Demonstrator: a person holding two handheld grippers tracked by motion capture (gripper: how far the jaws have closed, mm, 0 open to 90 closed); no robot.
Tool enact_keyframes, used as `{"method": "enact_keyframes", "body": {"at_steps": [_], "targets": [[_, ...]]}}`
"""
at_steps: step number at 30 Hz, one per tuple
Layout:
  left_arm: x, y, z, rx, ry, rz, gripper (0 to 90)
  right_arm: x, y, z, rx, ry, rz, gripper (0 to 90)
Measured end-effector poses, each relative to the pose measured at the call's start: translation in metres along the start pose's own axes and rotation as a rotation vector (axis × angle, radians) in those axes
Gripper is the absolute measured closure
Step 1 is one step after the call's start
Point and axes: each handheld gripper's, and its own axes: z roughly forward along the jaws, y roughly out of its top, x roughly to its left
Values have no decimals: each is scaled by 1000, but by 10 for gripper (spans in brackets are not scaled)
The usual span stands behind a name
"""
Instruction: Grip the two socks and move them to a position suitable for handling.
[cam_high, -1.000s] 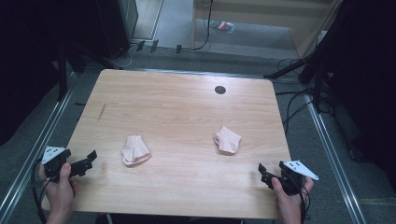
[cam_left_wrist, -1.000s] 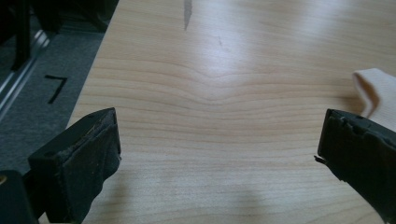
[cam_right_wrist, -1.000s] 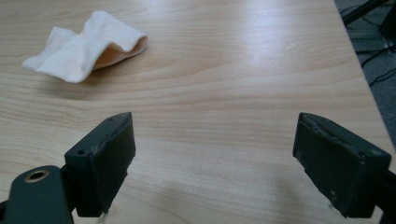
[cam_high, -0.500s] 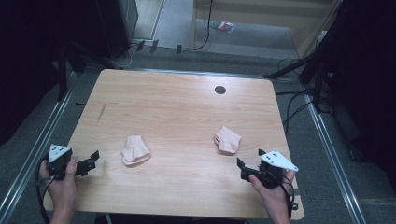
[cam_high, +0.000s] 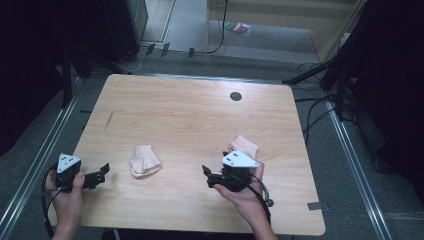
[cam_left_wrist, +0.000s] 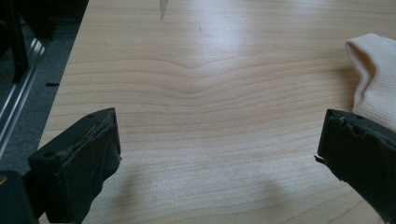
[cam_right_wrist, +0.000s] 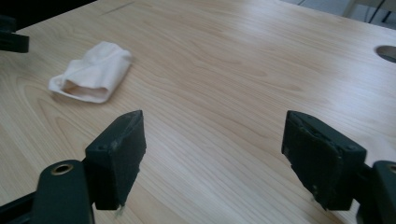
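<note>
A pale wooden desk (cam_high: 190, 115) carries two crumpled cream cloths: one (cam_high: 145, 160) lies left of the desk's centre, another (cam_high: 243, 145) right, touching the right tongs (cam_high: 207, 176). Both right and left tongs (cam_high: 102, 171) gape empty. Closing too high would likely snag only a fold.

The worktop (cam_high: 190, 115) carries two folded cloths. Taking the round hole (cam_high: 235, 96) near the worktop's far edge as the landmark: the right cloth (cam_high: 243, 145) lies almost straight toward the person from the hole, and the left cloth (cam_high: 144, 160) lies nearer still and well to the left of it. The right gripper (cam_high: 206, 176) sits just on the near side of the right cloth, its grey plate overlapping that cloth's near edge. The left gripper (cam_high: 102, 172) rests near the worktop's near-left edge, farthest from the hole, just left of the left cloth and apart from it.
</note>
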Motion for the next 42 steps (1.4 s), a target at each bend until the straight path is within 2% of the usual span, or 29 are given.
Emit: {"method": "enact_keyframes", "body": {"at_steps": [1, 5, 7, 8, 11, 15, 22, 23, 25, 27, 31, 32, 39, 42], "targets": [[1, 0, 0, 1, -1, 0, 0, 13, 6, 12, 6, 14, -18, 250], [2, 0, 0, -2, -10, -10, 0, 37, 15, 37, 25, 30, -61, 307], [2, 0, 0, -3, -11, -10, 0, 42, 17, 43, 35, 35, -72, 315], [2, 0, -1, -4, -12, -11, 0, 52, 19, 55, 53, 54, -88, 336], [2, 0, -1, -5, -19, -16, 0, 67, 22, 70, 70, 82, -108, 346], [2, 0, -1, -3, -28, -12, 0, 82, 24, 86, 76, 87, -120, 382], [2, 0, -1, 1, -31, -10, 0, 101, 24, 104, 99, 108, -134, 410], [2, 0, -1, 2, -33, -12, 0, 108, 25, 112, 104, 125, -148, 409], [3, -1, -1, 4, -35, -14, 0, 111, 25, 114, 107, 131, -146, 408], [2, -1, -1, 7, -36, -16, 0, 120, 27, 124, 113, 151, -155, 410], [3, -1, -1, 4, -38, -21, 0, 130, 28, 134, 125, 170, -157, 396], [3, -1, -1, 4, -39, -20, 0, 135, 28, 142, 141, 177, -155, 364], [3, -1, -1, 6, -42, -22, 0, 140, 28, 162, 175, 170, -124, 302], [4, -1, -1, 10, -43, -25, 0, 144, 22, 171, 220, 130, -157, 394]]}}
